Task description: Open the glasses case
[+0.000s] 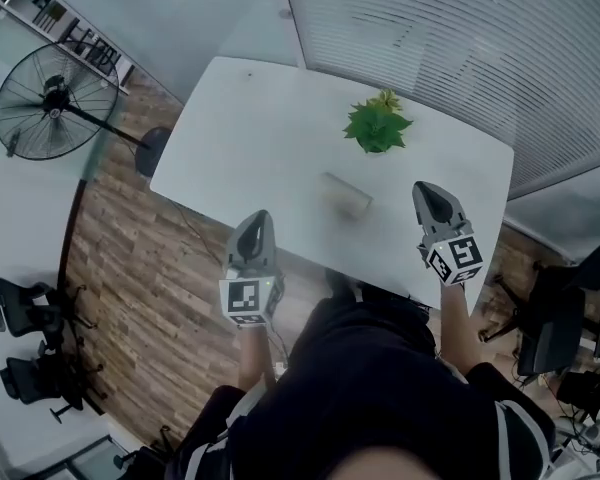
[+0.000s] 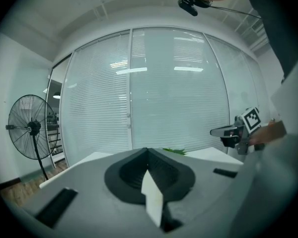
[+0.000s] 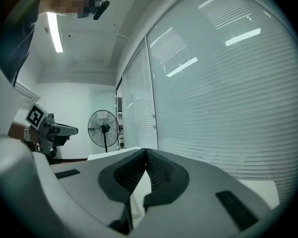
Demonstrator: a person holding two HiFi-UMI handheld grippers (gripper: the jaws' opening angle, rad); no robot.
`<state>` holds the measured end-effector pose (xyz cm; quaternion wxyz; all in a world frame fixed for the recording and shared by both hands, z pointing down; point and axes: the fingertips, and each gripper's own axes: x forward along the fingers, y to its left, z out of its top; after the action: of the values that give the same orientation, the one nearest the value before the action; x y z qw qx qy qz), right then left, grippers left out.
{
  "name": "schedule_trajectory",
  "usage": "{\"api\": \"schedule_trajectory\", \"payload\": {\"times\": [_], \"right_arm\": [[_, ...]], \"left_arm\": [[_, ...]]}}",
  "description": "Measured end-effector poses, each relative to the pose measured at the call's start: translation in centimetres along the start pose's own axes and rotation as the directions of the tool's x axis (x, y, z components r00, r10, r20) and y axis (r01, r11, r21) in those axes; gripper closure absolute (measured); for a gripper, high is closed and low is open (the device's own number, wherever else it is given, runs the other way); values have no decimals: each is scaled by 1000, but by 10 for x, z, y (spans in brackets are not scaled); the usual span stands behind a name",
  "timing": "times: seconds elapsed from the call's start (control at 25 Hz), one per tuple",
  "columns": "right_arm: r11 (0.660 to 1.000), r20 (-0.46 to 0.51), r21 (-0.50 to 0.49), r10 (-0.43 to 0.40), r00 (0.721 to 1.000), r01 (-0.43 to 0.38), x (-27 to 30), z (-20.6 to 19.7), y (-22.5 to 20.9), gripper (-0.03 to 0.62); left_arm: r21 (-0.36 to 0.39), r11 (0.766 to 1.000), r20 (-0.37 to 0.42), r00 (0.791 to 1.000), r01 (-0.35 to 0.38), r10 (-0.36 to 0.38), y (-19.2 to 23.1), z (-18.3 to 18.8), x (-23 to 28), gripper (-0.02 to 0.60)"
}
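Beige oblong glasses case [image 1: 346, 196], white table [image 1: 240, 138]

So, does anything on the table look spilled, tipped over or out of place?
Nothing stands out. The glasses case lies flat on the white table, the small green plant stands upright beyond it, and I see no spill or damage.

The left gripper [image 2: 148, 150] fills the lower middle of the frame, its jaws meeting tip to tip. Just above them peeps a green plant [image 2: 175, 151] (only leaf tips show). A standing fan [image 2: 32, 128] is at the left edge, and the right gripper [image 2: 216, 131] is at the right, before slatted blinds [image 2: 179, 93].
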<state>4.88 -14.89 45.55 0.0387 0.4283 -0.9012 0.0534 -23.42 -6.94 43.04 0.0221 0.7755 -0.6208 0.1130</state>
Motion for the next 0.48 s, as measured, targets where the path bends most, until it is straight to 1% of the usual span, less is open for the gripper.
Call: {"api": "schedule_trajectory", "payload": {"times": [0.16, 0.36, 0.4, 0.44, 0.48], "right_arm": [[999, -10, -16, 39, 999, -39, 10, -11, 4, 580], [988, -71, -45, 146, 987, -150, 31, -45, 25, 577], [985, -71, -39, 163, 984, -166, 34, -49, 29, 541], [984, -68, -31, 172, 983, -174, 37, -52, 32, 451], [984, -65, -25, 173, 983, -174, 39, -54, 33, 428]], "left_arm": [[12, 1000, -8, 1000, 7, -7, -6, 2, 1, 581], [0, 1000, -31, 999, 11, -11, -6, -9, 1, 581], [-1, 1000, -34, 999, 12, -12, -6, -11, 1, 581], [-1, 1000, -37, 999, 13, -13, -5, -13, 1, 581], [-2, 1000, -40, 999, 14, -14, -4, -15, 1, 581]]}}
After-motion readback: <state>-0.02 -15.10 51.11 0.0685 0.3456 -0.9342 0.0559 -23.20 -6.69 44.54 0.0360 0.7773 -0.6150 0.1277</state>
